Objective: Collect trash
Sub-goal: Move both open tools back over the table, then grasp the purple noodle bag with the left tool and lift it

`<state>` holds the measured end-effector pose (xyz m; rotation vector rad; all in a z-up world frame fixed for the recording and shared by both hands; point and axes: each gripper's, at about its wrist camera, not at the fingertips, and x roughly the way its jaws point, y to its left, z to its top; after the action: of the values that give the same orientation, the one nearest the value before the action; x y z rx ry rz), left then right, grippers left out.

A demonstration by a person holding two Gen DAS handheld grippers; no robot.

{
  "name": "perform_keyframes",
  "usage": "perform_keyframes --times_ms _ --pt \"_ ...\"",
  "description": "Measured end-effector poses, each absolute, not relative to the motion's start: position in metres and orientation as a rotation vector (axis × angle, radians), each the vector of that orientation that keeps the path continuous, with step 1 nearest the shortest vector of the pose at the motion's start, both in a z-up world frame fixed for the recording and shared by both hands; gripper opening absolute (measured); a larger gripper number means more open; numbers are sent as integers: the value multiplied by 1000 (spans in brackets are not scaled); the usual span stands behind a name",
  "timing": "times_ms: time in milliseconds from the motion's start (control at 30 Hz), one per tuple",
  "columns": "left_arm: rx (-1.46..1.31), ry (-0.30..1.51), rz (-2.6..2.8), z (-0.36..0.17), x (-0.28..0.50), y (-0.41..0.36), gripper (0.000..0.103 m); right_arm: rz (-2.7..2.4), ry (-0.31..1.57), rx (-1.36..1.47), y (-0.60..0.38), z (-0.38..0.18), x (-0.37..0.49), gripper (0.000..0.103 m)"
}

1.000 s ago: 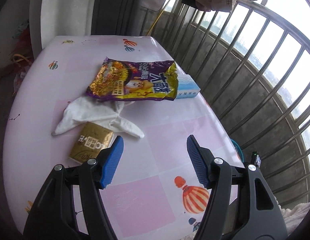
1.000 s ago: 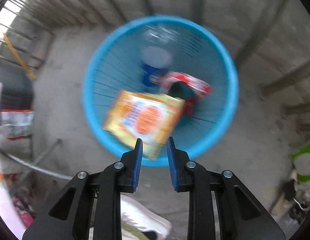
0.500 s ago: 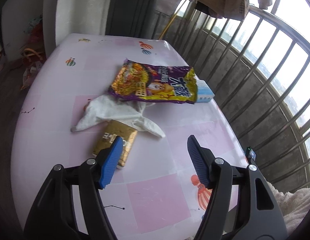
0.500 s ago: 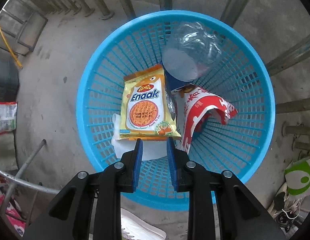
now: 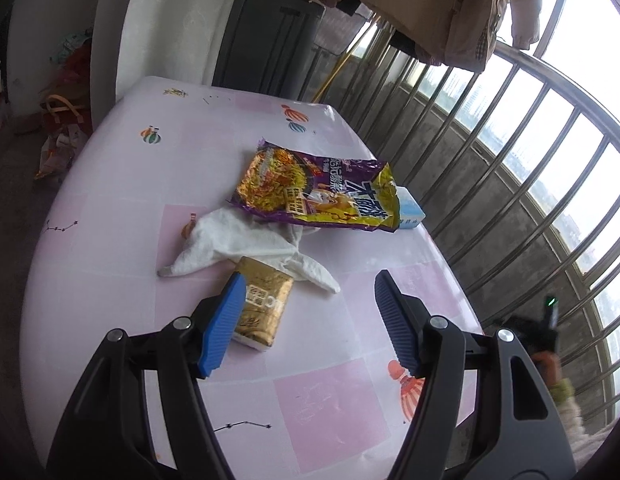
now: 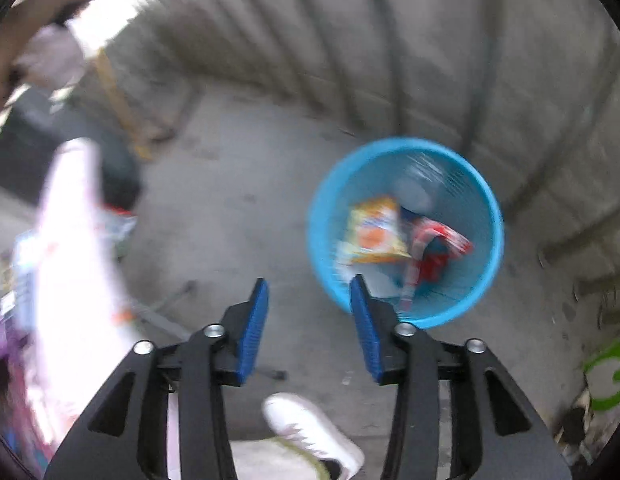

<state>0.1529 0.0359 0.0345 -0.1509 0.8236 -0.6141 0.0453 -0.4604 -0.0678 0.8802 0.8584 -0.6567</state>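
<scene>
Left claw (image 5: 310, 320) hangs wide and empty over the near part of the surface (image 5: 110, 240), with the gold packet (image 5: 264, 306) just past its left pad. That packet looks like a small, stiff, boxy thing, light and a bit slick with the foil, so I'd pinch it across the short sides. Its far end is tucked under the white tissue (image 5: 246, 248), which is soft and weighs nothing, so grab a bunched fold. Past that, towards the railing-side edge, is the purple snack bag (image 5: 318, 196): crinkly, floppy, slippery film, best taken at a crimped edge. A small blue-white carton (image 5: 410, 212) peeks out behind it. Right claw (image 6: 308, 320) has just been opening, nothing between the pads, above the floor with the blue basket (image 6: 322, 200) beyond, wrappers already inside.
</scene>
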Motion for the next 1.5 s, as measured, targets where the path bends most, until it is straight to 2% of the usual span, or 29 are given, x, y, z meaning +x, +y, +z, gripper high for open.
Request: perform_keyframes --times_ms 133,267,533,667,767,1000,1167,1200,1267,1500 --pt "-160 802 -599 32 151 54 63 -445 789 751 -397 6 94 48" --pt "-179 790 -579 30 153 73 63 -253 751 616 -324 50 145 50" --pt "-245 792 -596 32 194 88 61 -113 758 497 -253 74 234 50" --pt "-273 836 -608 29 237 71 52 -124 752 534 -263 73 283 68" --pt "-256 855 -611 25 267 46 48 -140 787 508 -271 61 325 72" --pt "-165 939 -582 -7 325 -14 30 -165 905 460 -293 10 414 73" --pt "-124 1039 -571 -38 339 -35 8 -131 957 354 -284 -10 428 72" --pt "-126 1048 -575 -41 338 -34 6 -98 983 347 -278 -13 427 65" --pt "-124 1064 -574 -48 333 -33 0 -93 992 321 -270 -14 421 61" --pt "-120 1076 -590 -49 301 -15 0 -93 981 354 -252 -16 374 52"
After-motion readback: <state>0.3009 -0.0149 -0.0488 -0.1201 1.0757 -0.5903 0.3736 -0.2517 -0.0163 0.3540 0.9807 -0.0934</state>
